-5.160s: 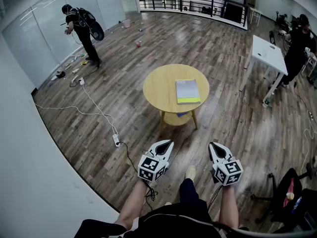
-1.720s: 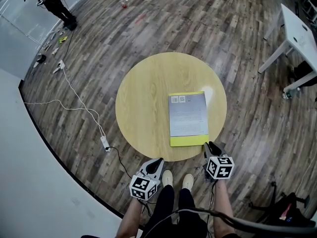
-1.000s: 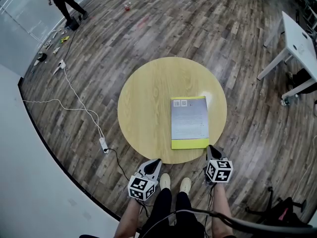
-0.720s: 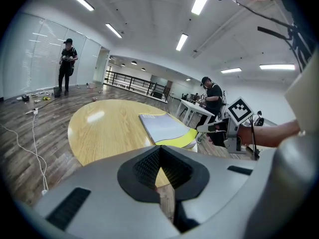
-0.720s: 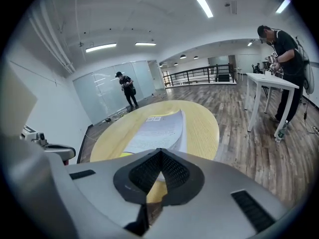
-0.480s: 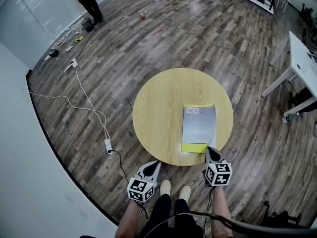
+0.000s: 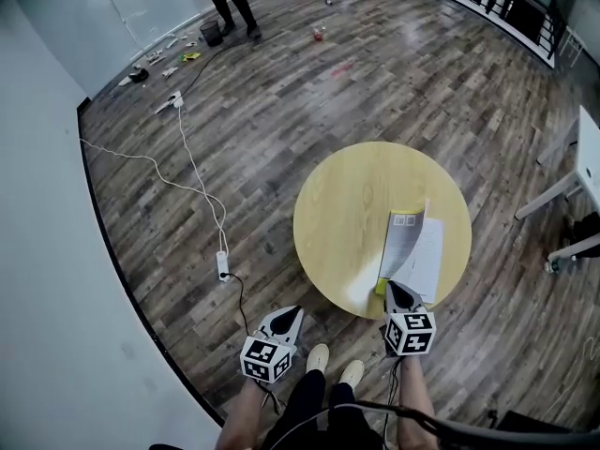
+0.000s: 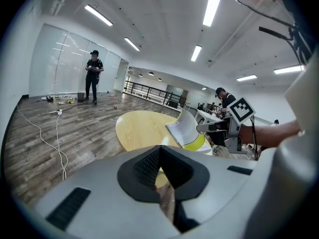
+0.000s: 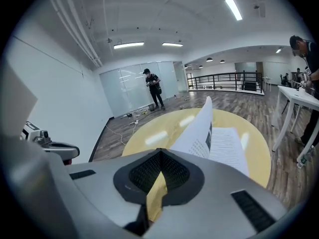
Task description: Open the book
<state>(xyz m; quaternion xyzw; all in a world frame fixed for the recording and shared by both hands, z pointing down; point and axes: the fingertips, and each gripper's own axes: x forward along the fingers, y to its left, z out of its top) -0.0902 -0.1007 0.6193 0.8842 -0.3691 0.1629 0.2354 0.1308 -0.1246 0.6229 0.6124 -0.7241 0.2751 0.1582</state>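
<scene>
While bare floor [image 7: 281,111] lies open all round the round table [image 7: 342,204], the book [image 7: 427,261] sits at its four-o'clock edge. The right gripper [image 7: 390,289], at the book's six-o'clock end, is clamped on the lifted cover [image 7: 401,242]'s yellow corner; the left gripper [image 7: 292,313], jaws together and empty, hangs at seven o'clock. Page print is too small to read.

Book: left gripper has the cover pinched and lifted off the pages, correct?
No, the right gripper does, not the left. The right gripper view shows the cover pinched between its jaws and lifted off the pages. The left gripper holds nothing, short of the table.
</scene>
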